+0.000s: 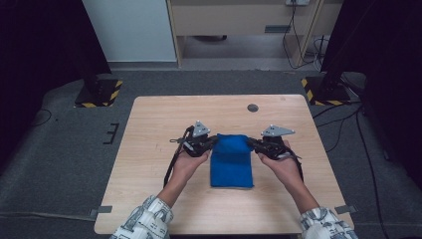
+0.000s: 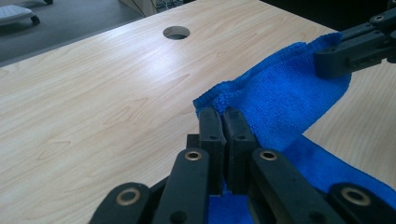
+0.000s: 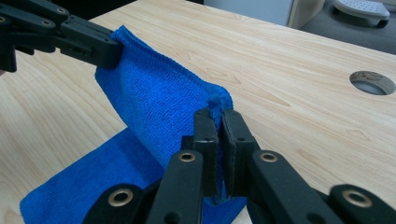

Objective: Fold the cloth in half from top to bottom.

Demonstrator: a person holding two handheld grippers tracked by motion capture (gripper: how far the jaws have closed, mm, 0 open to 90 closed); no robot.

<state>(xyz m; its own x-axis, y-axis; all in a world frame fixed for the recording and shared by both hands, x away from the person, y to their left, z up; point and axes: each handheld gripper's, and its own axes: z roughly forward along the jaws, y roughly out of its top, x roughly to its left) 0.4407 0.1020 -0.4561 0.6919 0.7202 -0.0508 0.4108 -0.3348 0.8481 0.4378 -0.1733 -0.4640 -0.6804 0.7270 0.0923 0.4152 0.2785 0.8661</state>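
A blue cloth (image 1: 231, 162) lies on the wooden table (image 1: 159, 119), its far edge lifted off the wood. My left gripper (image 1: 215, 140) is shut on the cloth's far left corner, and my right gripper (image 1: 249, 142) is shut on the far right corner. In the left gripper view the jaws pinch the blue cloth (image 2: 280, 98) at my left gripper (image 2: 223, 114), with the other gripper (image 2: 355, 49) clamped on the opposite corner. In the right gripper view my right gripper (image 3: 215, 116) nips the raised cloth (image 3: 159, 100), which hangs taut between both grippers while its near part rests flat.
A round cable hole (image 1: 253, 107) sits in the table's far middle; it also appears as the hole (image 2: 176, 32) and the hole (image 3: 372, 82). Stand bases with yellow-black stripes (image 1: 99, 92) flank the table on the floor. A cabinet (image 1: 239, 25) stands behind.
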